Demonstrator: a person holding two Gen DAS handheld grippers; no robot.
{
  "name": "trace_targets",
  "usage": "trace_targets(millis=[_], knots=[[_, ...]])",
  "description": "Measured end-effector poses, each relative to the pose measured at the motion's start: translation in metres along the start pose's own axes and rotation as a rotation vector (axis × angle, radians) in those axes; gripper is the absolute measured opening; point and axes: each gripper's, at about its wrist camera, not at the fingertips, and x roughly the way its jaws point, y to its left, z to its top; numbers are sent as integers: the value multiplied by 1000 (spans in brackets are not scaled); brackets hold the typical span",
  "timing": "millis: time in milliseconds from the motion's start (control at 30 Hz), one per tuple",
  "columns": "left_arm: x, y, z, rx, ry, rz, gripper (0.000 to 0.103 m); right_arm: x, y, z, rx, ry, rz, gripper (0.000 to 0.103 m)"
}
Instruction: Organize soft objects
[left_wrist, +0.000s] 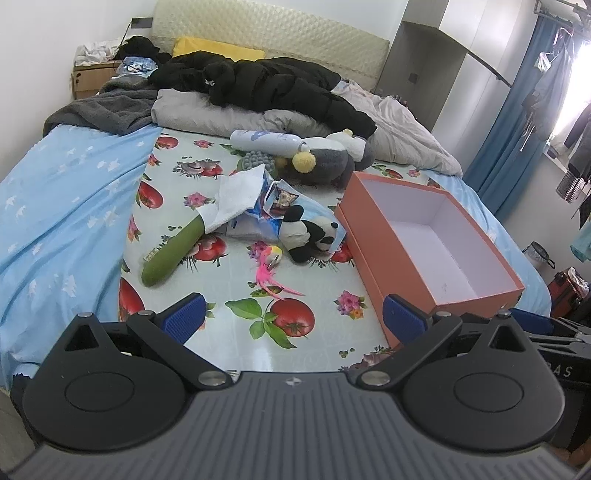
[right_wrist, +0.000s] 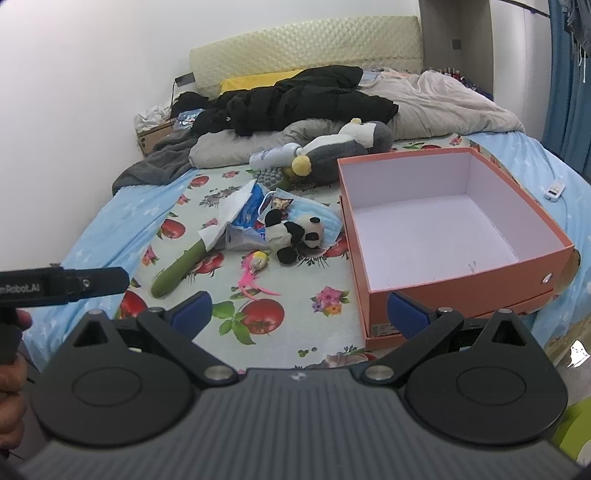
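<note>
Both claws hang above the near edge of the bed – the left gripper (left_wrist: 293, 317) spread wide and holding nothing, the right gripper (right_wrist: 299, 312) likewise wide and bare. On the tomato-print sheet (left_wrist: 207, 291) the panda plush (left_wrist: 308, 234) lies at about 12 o'clock from the left claw, touching a blue face mask (left_wrist: 317, 212). A green cucumber toy (left_wrist: 171, 256) sits at 11 o'clock, a pink feathered toy (left_wrist: 271, 271) between them. The orange box (right_wrist: 458, 284) stands open at 1 o'clock of the right claw – nothing inside
</note>
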Motion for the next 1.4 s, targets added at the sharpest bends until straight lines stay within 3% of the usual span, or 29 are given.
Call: trace_targets(millis=[300,433,467,533,567,800,1100,1200,1400], knots=[[17,8,-4,-25,29,8,103,16,-4,-3,43,33,-12,102],[28,14,-8,-29,34,21,103,27,0,-5,47,53,34,97],[32,17,-10,-40,42,23,103,29,0,-6,53,51,51,95],[39,24,-12,-61,55,16,103,37,4,-6,58,57,74,73],[44,27,-13,-70,60,15,102,42,7,-6,58,63,77,71],[80,46,-12,-106,97,44,98,84,16,0,69,80,88,71],[137,69,0,-134,104,6,82,147,25,24,89,68,114,71],[159,72,5,-142,115,-21,77,169,23,34,130,99,140,71],[209,71,15,-131,142,-64,70,212,15,47,180,147,109,71]])
